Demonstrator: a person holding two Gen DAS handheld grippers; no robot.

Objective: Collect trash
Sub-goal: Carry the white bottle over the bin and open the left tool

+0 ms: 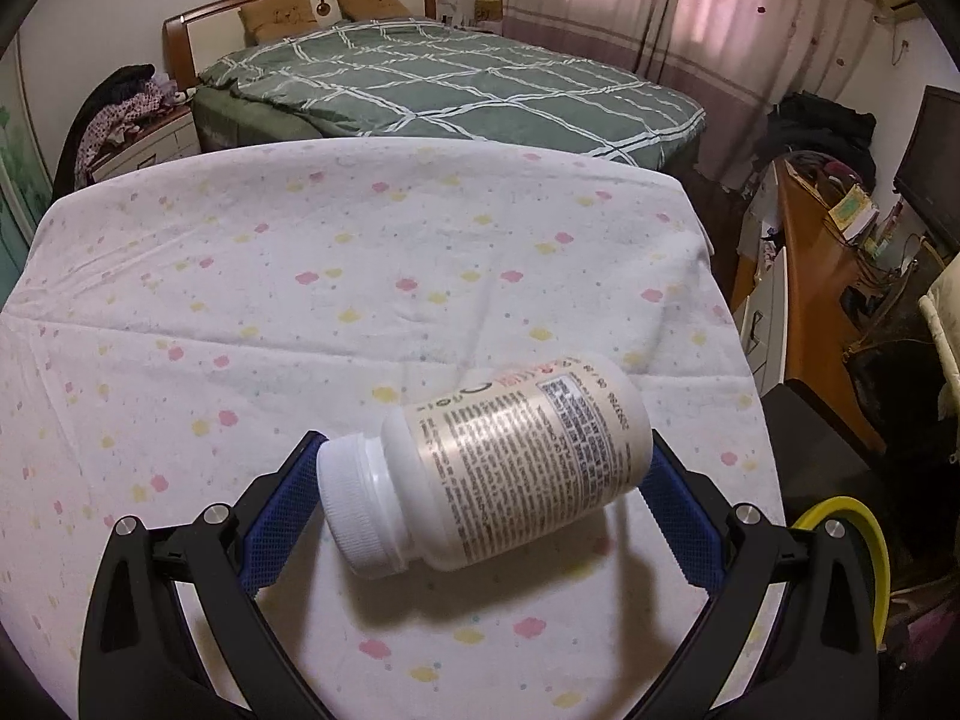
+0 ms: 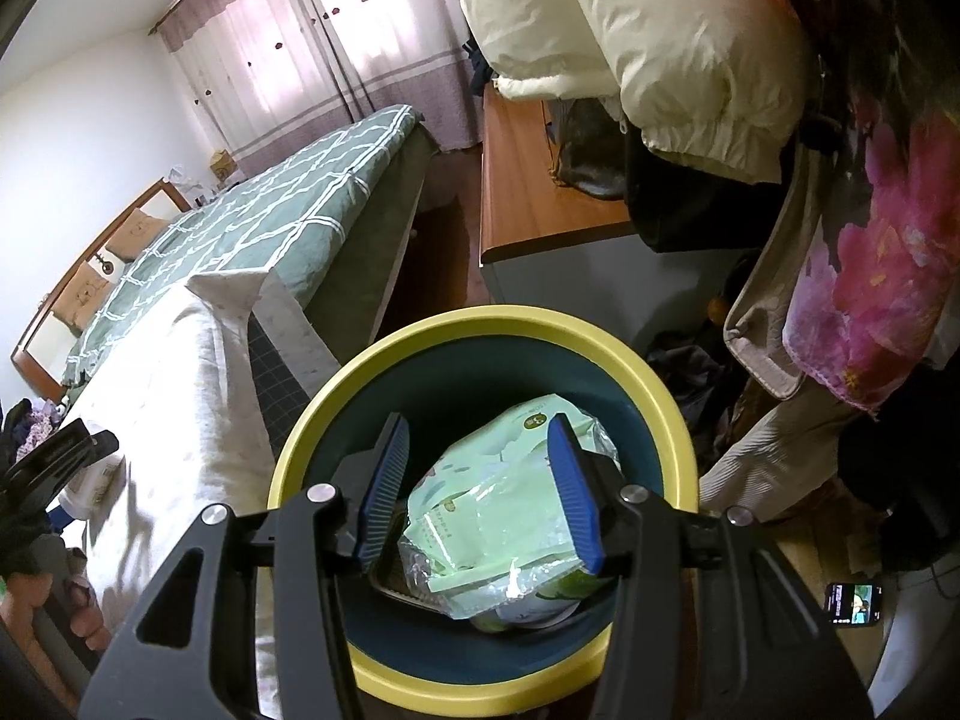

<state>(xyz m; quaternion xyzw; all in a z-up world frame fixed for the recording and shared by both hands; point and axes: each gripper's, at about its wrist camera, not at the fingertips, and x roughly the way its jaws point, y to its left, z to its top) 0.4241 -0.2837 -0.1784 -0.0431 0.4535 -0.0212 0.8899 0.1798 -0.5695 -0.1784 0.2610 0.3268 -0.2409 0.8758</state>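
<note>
My left tool (image 1: 480,486) clamps the white plastic pill bottle (image 1: 498,474) above the counter's (image 1: 240,300) near edge; my right tool (image 2: 480,489) hangs half-open, empty, over the yellow-rimmed bin (image 2: 480,324), the green wipes pack (image 2: 498,516) dropped inside.

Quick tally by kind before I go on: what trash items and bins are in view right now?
Bottles: 1, the white pill bottle between the pads of the left hand-held gripper
Packets: 1, the green plastic packet in the bin
Bins: 1, the yellow-rimmed bin
Total: 3

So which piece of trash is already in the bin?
The green packet: it lies inside the yellow-rimmed bin under the right gripper. The white bottle is above the table, in the left gripper.
</note>
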